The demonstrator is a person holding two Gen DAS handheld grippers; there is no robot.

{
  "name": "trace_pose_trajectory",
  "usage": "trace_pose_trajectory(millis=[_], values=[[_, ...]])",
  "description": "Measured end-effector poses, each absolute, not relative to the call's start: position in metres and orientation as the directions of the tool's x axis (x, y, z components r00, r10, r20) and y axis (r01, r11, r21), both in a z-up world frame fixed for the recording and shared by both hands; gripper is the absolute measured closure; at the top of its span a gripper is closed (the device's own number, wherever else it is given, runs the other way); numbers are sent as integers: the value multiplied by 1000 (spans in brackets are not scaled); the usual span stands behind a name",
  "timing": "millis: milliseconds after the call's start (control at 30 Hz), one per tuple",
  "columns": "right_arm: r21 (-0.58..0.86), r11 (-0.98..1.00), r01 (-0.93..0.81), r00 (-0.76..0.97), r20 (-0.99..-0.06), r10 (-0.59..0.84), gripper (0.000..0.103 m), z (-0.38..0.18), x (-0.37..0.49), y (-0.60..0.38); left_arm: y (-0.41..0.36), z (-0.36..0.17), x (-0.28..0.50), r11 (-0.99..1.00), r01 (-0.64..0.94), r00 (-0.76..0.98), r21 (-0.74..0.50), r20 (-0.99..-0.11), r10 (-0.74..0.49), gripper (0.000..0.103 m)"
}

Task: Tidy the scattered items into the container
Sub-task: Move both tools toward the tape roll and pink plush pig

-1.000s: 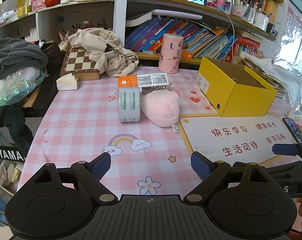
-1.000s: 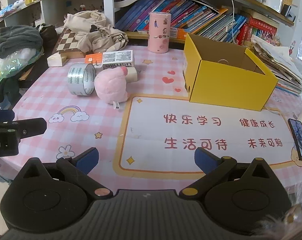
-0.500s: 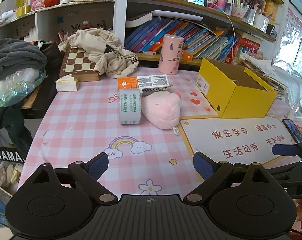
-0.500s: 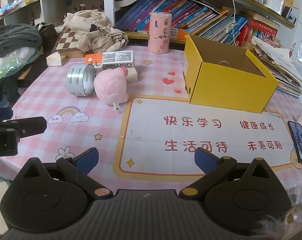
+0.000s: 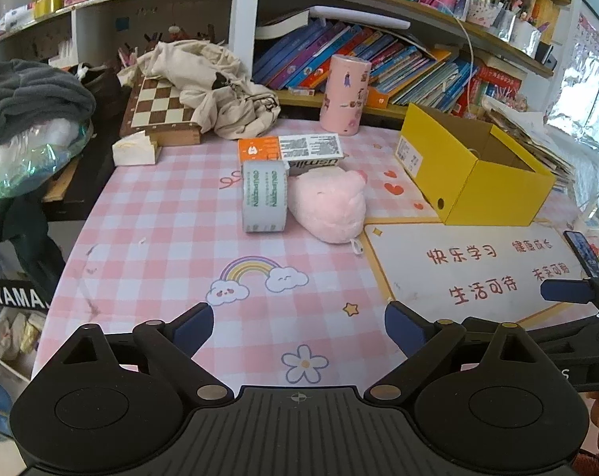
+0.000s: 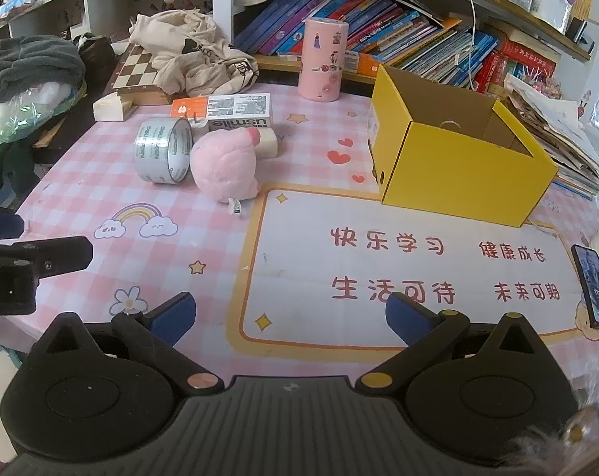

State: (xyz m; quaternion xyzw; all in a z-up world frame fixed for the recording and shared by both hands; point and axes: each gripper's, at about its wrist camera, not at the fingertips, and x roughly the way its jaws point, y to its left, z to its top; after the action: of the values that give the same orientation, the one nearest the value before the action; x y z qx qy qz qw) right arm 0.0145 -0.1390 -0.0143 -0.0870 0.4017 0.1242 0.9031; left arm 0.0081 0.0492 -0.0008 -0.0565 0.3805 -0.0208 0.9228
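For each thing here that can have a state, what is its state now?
yellow box: open, looks empty
tape roll: standing on edge, touching plush
pink plush: lying on table
toothpaste box: lying flat
left gripper: jaws open, just widened, nothing between
right gripper: jaws open, holding nothing

Phone: cut by right edge. Cream block: mostly behind pink plush (identity unclear). Yellow box floor: hidden by walls.

The tabletop was covered in pink check; tape roll, plush toy, yellow box and phone were supported.
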Motion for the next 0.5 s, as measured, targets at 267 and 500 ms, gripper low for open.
trace_pose_trajectory(millis=[267, 500], values=[[-86, 944, -319, 644, -750, 149, 0, -16, 20, -133, 50, -4, 13, 992, -36, 710, -124, -702, -62, 8], [-72, 945, -319, 628, -763, 154, 0, -23, 36, -136, 45, -11, 24, 992, -22, 692, -124, -718, -75, 8]])
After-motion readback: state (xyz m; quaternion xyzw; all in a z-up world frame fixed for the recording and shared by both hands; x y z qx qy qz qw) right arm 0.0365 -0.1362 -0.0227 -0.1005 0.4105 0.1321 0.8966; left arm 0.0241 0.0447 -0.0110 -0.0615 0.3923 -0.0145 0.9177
